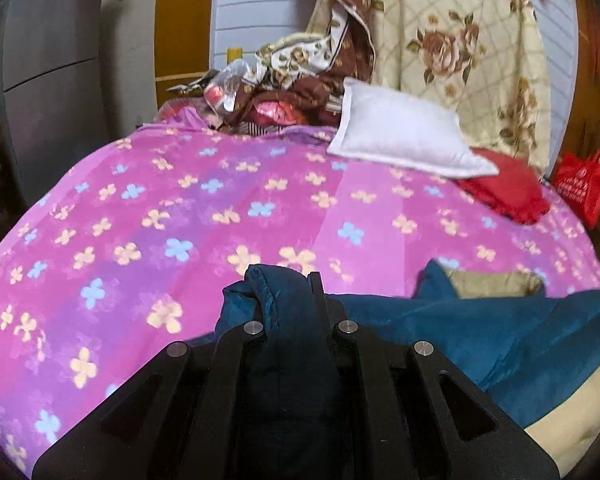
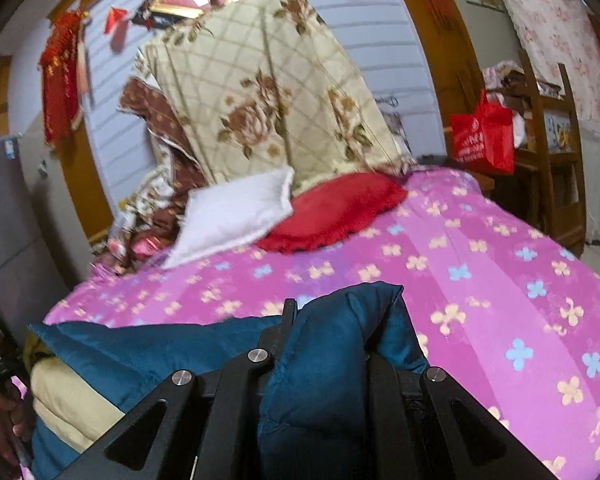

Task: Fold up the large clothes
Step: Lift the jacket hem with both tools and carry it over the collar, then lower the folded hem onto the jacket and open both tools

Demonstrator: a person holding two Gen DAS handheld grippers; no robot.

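A large dark teal garment (image 1: 500, 332) with a beige lining (image 1: 496, 284) lies at the near edge of a bed with a pink flowered cover (image 1: 180, 216). My left gripper (image 1: 286, 284) is shut on a bunched fold of the teal garment, near its left end. My right gripper (image 2: 332, 304) is shut on another bunched fold of the same teal garment (image 2: 148, 344), near its right end; the beige lining (image 2: 68, 396) shows at the lower left there. The cloth hides most of the fingers.
A white pillow (image 1: 400, 128) and a red cushion (image 1: 504, 188) lie at the head of the pink bed cover (image 2: 480, 264). Floral quilts (image 1: 452, 40) are piled against the wall. A red bag (image 2: 484, 136) hangs on wooden furniture at the right. A grey cabinet (image 1: 52, 80) stands at the left.
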